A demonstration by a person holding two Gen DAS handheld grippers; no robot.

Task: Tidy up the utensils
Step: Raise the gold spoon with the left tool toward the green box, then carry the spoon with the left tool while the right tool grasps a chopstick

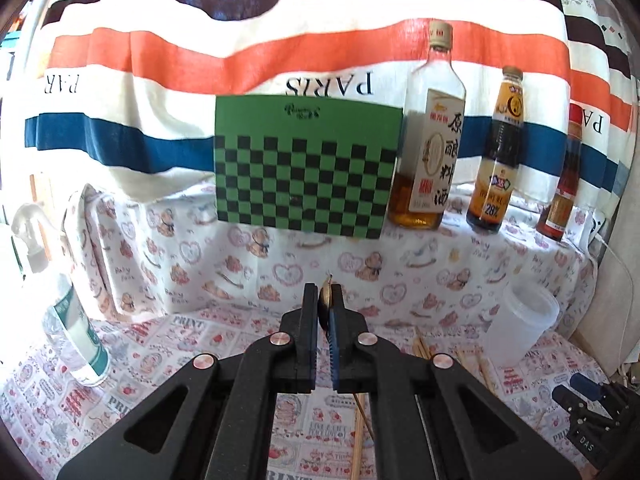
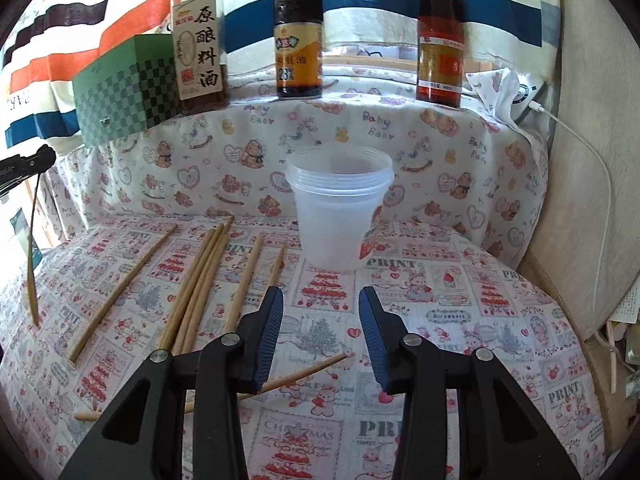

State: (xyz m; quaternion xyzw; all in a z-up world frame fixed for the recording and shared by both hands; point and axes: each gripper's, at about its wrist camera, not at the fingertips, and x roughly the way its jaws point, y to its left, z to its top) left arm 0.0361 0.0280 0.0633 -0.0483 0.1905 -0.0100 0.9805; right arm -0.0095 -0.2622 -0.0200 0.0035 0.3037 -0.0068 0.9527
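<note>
Left wrist view, room: the left gripper (image 1: 325, 308) is above the printed tablecloth (image 1: 168, 340); a spray bottle (image 1: 68, 320) stands at the near left, a green checkered box (image 1: 306, 164) at the far middle, and a plastic cup (image 1: 520, 320) at the right.
Left wrist view, tool: its jaws are clenched on a thin chopstick (image 1: 325, 300), seen end-on between the pads, brown and glossy.
Right wrist view, room: free cloth lies between the right gripper (image 2: 321, 320) and the cup (image 2: 339, 216); a padded wall (image 2: 580, 160) closes the right side.
Right wrist view, tool: the jaws are spread apart and hold nothing.
Right wrist view, utensils: loose chopsticks (image 2: 200, 280) of pale wood lie to the left of the gripper, and one chopstick (image 2: 304, 372) lies slanted under its left finger.
Right wrist view, far edge: three sauce bottles (image 2: 298, 40) stand on the raised ledge.
</note>
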